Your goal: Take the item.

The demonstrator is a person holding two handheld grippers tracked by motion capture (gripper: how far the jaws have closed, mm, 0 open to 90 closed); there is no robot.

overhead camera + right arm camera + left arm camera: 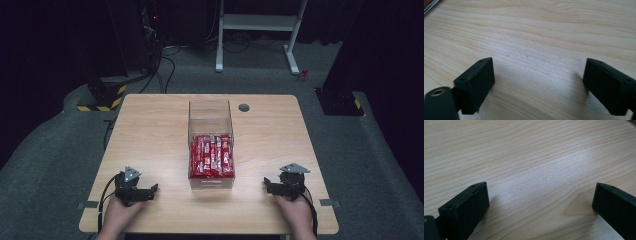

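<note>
Hands: both at the near edge of the wooden table point(150, 130), left hand point(117, 214) and right hand point(295, 212) each resting behind its tool.
Left gripper point(150, 192): near left, well apart from the box, pointing right toward it; jaws spread wide over bare wood in the left gripper view point(540, 202), nothing between them.
Right gripper point(270, 186): near right, well apart from the box, pointing left toward it; jaws parted over bare wood in the right gripper view point(539, 82), holding nothing.
Red snack packets point(212, 156): packed side by side in the near half of the box, middle of the table.
Clear plastic box point(210, 112): open-topped, long axis running near to far; far half empty.
Label point(210, 183): pale strip on the near wall of the box, text too small to read.
Risk, walls: transparent sides hard to judge; likely clipped by a jaw coming in low from either side, shoving the light box across the table.
Risk, packing: packets touching one another; likely two pinched at once, or a glossy wrapper slipping from the pads.
Risk, lift: box probably dragged up along with a wedged packet unless steadied by the other tool.
Risk, cables: trailing leads at the near edge; possible snag on a long reach.
Grommet hole point(244, 107): far right of the box, clear of the work.
</note>
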